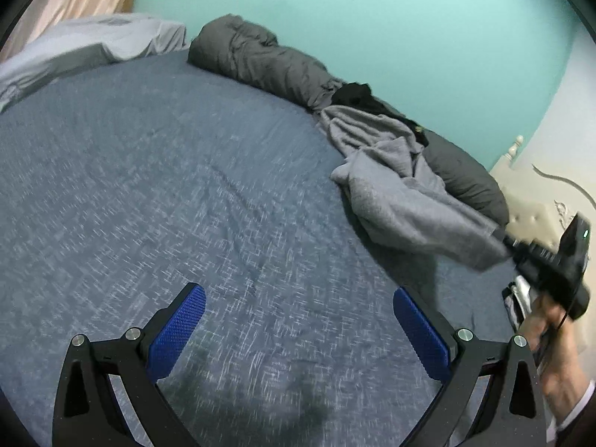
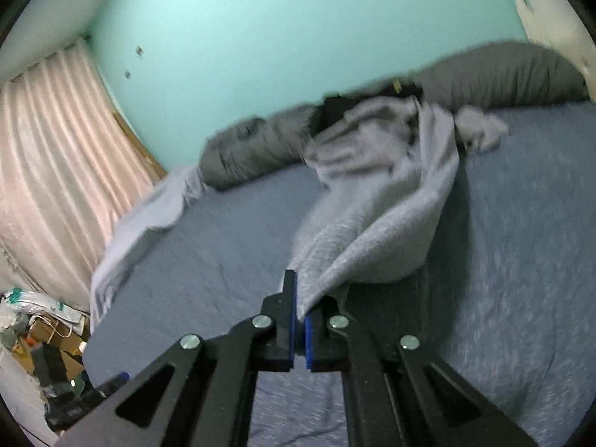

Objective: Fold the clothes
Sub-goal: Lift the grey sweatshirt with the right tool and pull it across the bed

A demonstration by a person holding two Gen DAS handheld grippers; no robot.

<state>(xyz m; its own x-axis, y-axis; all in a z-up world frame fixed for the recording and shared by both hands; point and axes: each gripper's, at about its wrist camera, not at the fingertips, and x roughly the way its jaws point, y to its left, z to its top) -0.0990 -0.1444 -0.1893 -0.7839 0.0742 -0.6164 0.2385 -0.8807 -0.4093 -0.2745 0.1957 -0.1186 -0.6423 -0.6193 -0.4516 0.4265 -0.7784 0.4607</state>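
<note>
Right gripper (image 2: pixel 300 320): my two blue-padded fingers (image 2: pixel 308 339) are pinched together on an edge of the grey garment (image 2: pixel 376 223). The cloth rises from the pinch and trails away toward the far side of the bed, lifted and bunched, with its far end heaped against the dark bolster. In the left wrist view the same gripper (image 1: pixel 510 246) shows at the right edge, blurred, with a hand (image 1: pixel 551 339) on its grip and a strip of sleeve at the wrist.

Left gripper (image 1: pixel 300 331): my fingers are spread wide, blue pads (image 1: pixel 178 331) well apart, nothing between them. They hang above bare sheet at the near side of the bed.

Grey garment (image 1: pixel 395 186): light grey knit, crumpled, lying on the right part of the bed and stretched toward the right gripper.

Black garment (image 1: pixel 357 95): a small dark heap at the far end of the grey one, resting on the bolster.

Bed sheet (image 1: pixel 186 186): blue-grey, flecked, a few shallow creases.

Bolster (image 1: pixel 253 56): long, dark grey, laid along the far edge of the bed against the wall.

Pale sheet (image 1: pixel 93 37): light lilac, rumpled, at the far left corner of the bed.

Wall (image 1: pixel 372 11): turquoise, behind the bolster.

Curtain (image 2: pixel 48 156): pink, pleated, at the left.

Headboard (image 1: pixel 532 208): cream, padded, at the far right.

Clutter (image 2: pixel 41 335): boxes and bags on the floor, lower left of the right wrist view; details unclear.
</note>
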